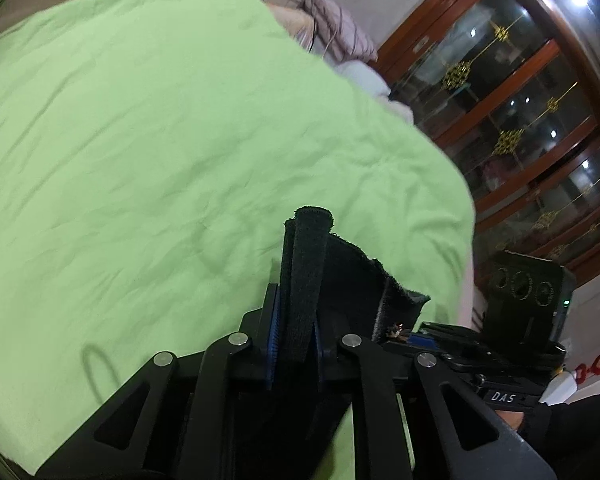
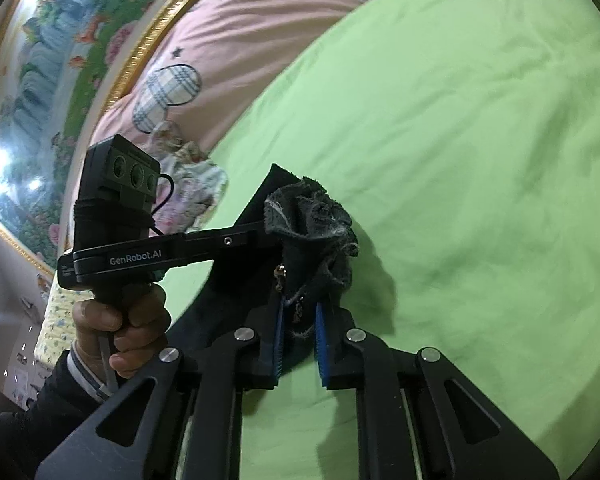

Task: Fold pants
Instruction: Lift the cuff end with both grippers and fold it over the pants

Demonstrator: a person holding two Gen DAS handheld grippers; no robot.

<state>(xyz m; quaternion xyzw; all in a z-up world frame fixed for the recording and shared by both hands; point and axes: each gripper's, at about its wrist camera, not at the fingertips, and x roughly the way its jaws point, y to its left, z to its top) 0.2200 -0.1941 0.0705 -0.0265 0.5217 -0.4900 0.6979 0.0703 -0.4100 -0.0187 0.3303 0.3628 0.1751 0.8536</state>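
Both grippers are clamped on the dark pants now, and the garment is up off the bed rather than spread on it. In the left wrist view, the left gripper [image 1: 296, 320] has its blue pads pinched tight on a rolled band of black cloth, which looks like the waistband, standing up between the fingers, with more of the pants [image 1: 340, 280] trailing off to the right toward the other tool. In the right wrist view, the right gripper [image 2: 300, 320] bites a bunched, frayed-looking wad of the same fabric, a small zipper pull [image 2: 279, 276] dangling just above the pads, so this is probably the fly end. The person's left hand [image 2: 116, 324] shows there too, wrapped round its handle. Below lies the green sheet [image 1: 140, 140], wide and wrinkled, with nothing of the pants resting on it ahead of either tool. This reads as the opening step: the pickup is made, the fold itself not begun. The next move calls for drawing the two grips apart to pull the waist taut, then lowering the cloth flat onto the green sheet so the legs can be brought together. The risk is the bunched right grip; a wad may not spread cleanly.
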